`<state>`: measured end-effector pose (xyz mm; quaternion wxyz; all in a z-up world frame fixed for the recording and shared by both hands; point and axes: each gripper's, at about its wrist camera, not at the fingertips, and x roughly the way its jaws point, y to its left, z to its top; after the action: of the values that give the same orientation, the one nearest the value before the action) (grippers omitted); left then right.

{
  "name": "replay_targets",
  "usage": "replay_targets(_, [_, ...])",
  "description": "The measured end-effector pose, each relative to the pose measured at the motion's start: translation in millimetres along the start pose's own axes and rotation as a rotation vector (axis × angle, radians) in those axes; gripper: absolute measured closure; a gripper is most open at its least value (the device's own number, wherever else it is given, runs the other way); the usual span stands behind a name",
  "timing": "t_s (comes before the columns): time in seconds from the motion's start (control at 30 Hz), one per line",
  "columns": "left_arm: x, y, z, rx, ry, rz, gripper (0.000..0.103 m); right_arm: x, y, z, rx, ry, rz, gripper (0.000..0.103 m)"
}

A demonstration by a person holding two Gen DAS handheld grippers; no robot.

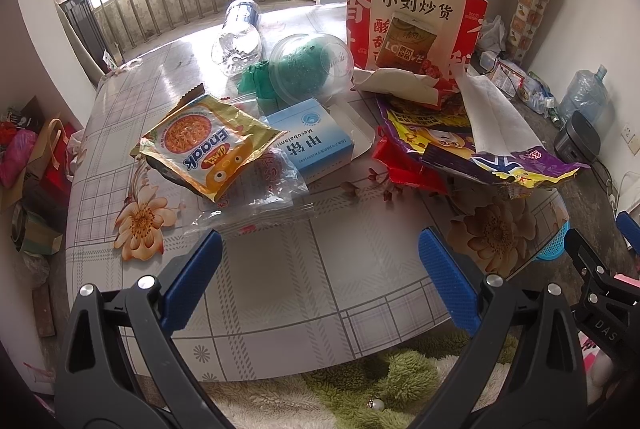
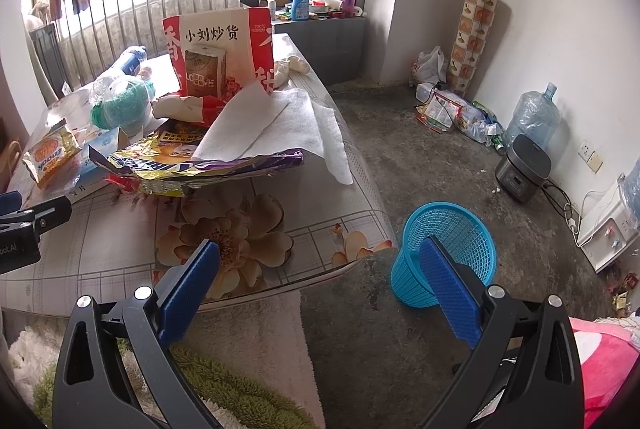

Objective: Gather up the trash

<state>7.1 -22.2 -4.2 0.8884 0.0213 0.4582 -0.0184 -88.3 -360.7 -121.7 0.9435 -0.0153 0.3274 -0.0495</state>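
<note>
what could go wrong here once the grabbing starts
The white paper sheet hangs over the table edge, so tugging the crumpled purple wrapper under it could drag it onto the floor. The blue basket stands on the floor beside the table corner, so a drop from table height might miss. The tall red bag stands upright amid the pile and may topple if nudged.

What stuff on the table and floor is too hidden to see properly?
- Blue basket, right wrist view: the right tool's finger covers part of it; whether trash is inside cannot be told.
- Blue medicine box, left wrist view: partly under the Enaak wrapper.
- Purple snack bag, right wrist view: a white paper towel covers its top.
- Floor litter, right wrist view: too small to identify.
</note>
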Motion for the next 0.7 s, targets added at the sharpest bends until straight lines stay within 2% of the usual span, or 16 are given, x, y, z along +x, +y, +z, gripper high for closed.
replay_targets(0.13, [-0.1, 0.0, 0.0, -0.001, -0.001, 0.001, 0.009, 1.4, 1.4, 0.0, -0.011, 0.033, -0.009, 0.006])
replay_targets(0.7, [1.1, 0.5, -4.0, 0.001, 0.008, -0.002, 0.009, 1.0, 1.3, 0.2, -0.018, 0.031, -0.015, 0.006])
